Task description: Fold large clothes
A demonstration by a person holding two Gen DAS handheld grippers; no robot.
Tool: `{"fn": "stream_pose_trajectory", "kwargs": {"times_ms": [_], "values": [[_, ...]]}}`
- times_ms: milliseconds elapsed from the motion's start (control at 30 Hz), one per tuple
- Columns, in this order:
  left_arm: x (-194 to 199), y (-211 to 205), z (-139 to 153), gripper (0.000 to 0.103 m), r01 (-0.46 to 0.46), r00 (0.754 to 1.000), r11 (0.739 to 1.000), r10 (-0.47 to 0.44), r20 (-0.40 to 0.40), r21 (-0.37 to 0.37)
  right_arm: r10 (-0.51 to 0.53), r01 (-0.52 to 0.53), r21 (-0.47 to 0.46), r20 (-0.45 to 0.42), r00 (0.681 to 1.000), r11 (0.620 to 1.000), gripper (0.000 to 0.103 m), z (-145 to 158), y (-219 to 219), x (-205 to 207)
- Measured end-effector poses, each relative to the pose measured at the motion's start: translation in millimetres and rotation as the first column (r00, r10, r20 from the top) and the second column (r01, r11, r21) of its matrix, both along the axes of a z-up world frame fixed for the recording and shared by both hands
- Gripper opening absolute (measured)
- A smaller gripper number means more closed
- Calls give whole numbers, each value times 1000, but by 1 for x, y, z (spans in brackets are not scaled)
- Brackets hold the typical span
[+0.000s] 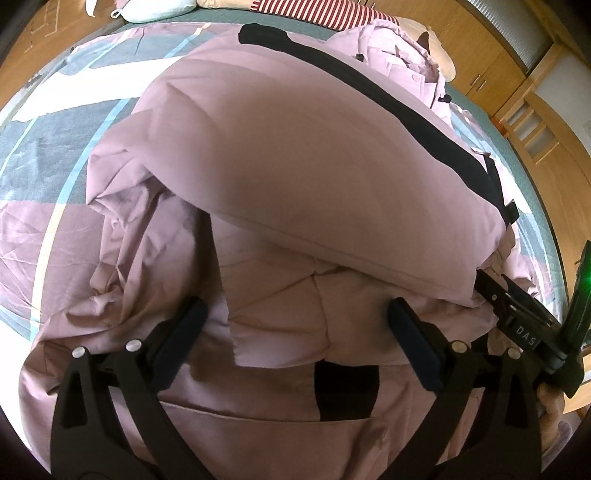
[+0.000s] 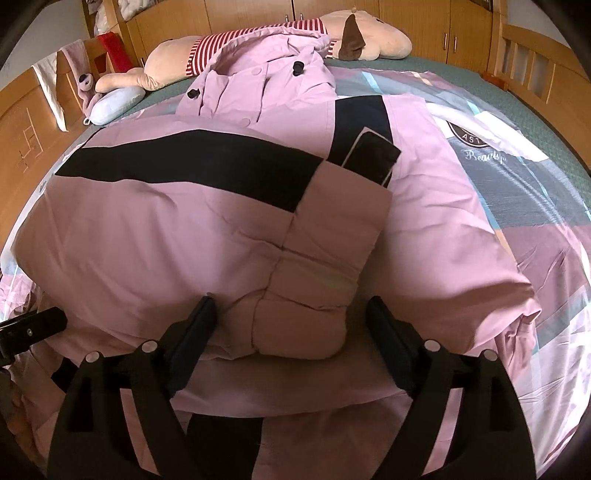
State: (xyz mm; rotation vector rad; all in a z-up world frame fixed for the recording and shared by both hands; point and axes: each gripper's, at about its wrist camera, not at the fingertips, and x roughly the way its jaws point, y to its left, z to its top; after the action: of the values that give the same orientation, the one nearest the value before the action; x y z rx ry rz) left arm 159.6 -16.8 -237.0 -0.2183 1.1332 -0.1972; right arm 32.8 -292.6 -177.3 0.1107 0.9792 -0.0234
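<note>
Pink padded fabric with black bands fills both views: a large puffer jacket [image 2: 207, 221] lies partly folded on a bed, occupying the centre of each frame, with one sleeve [image 2: 325, 258] laid across the body and its cuff at lower centre of the right wrist view. The jacket's hood [image 2: 266, 70], with black toggles, spreads toward the upper centre. In the left wrist view a thick folded panel of the jacket [image 1: 295, 166] bulges across the middle. The left gripper [image 1: 295, 325], at the bottom of that frame, stands with its jaws wide apart above the crumpled lower layer, nothing clamped between them. The right gripper [image 2: 291, 321], at the bottom of its own frame, is likewise spread, its fingers flanking the sleeve cuff without pressing on it; it also appears at the right edge of the left wrist view [image 1: 491, 291]. Beneath the jacket lies a patterned bedcover [image 2: 517, 177] in grey, pink and white. A beige plush toy [image 2: 369, 44] in a red-striped top rests along the upper edge, before wooden cabinets [image 2: 424, 26].
</note>
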Motion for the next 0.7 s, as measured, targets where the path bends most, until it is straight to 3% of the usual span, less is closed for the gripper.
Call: {"fn": "stream_pose_trajectory", "kwargs": {"times_ms": [700], "values": [[2, -3, -2, 101, 3, 1000, 1000, -3, 1, 9, 8, -8, -22, 7, 1000, 1000, 91, -3, 4, -2]]}}
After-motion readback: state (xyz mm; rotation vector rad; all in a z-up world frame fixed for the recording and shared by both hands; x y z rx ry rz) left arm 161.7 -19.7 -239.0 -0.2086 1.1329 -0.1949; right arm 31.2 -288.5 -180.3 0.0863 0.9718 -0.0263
